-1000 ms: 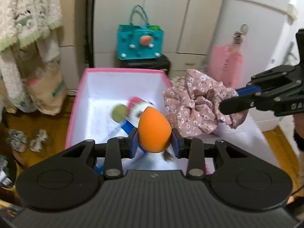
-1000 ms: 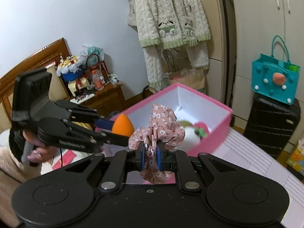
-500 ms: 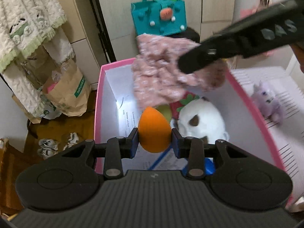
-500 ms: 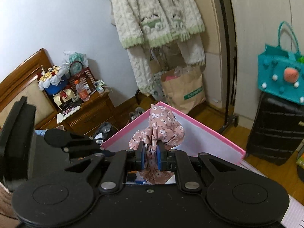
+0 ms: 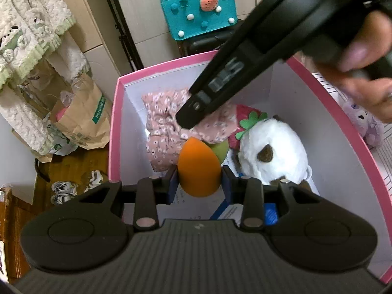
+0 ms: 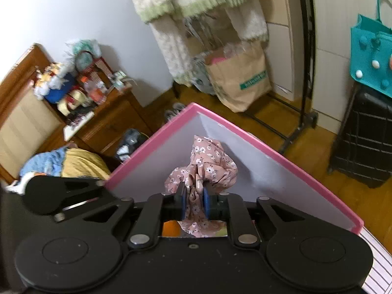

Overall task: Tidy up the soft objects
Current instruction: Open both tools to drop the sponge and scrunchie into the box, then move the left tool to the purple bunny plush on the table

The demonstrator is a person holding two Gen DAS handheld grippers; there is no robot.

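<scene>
Change: since a second ago both grippers are over the box, and the cloth is now low inside it.
Pink box: open; it holds a white plush toy.
Floral cloth: soft, light; it hangs from the right gripper, whose fingers are closed on its bunched fold.
Orange sponge: springy, light; the left gripper fingers pinch its sides above the box floor.
</scene>
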